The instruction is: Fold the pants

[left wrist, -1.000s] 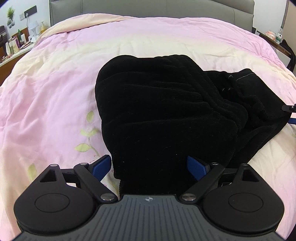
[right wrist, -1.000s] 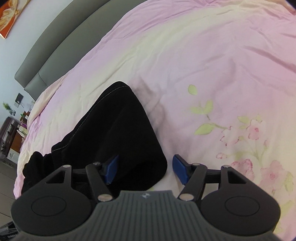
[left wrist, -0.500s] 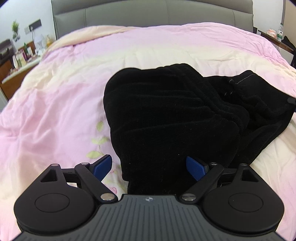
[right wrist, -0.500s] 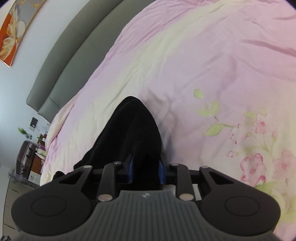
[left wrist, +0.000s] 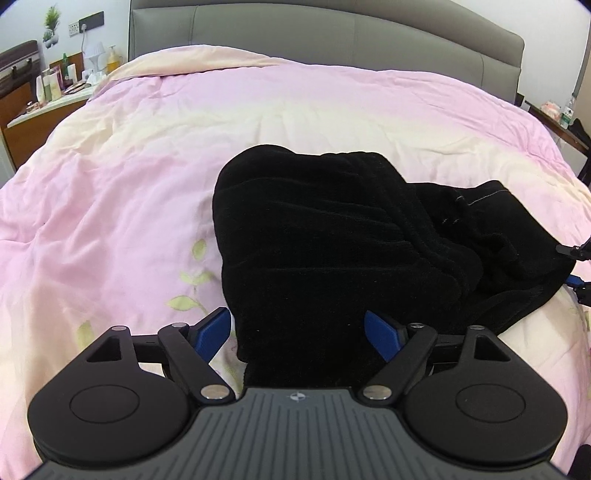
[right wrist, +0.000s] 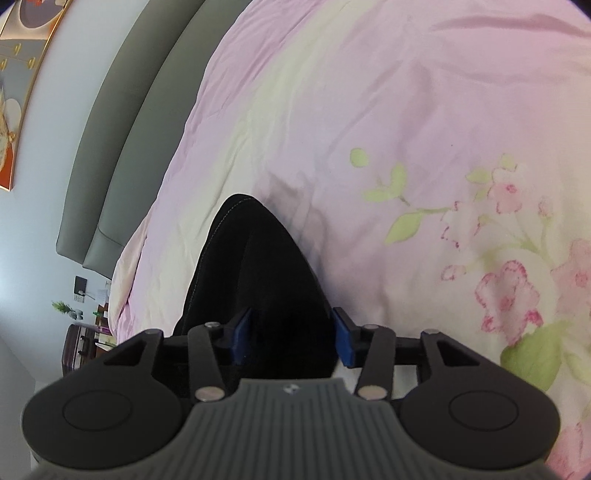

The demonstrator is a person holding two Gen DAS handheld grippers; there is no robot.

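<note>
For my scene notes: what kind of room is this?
Most likely a bedroom: black pants lie on a pink floral duvet, with a grey padded headboard and a cluttered bedside table.

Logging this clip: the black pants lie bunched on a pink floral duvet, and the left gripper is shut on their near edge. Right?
Not quite. The left wrist view shows the left gripper open, its blue fingers spread either side of the black pants. The pants do lie bunched on the pink floral duvet.

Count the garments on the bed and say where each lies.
1. The black pants lie bunched on the pink duvet, one end between the fingers of the left gripper, another within the right gripper. Anything under the folds is hidden.
</note>
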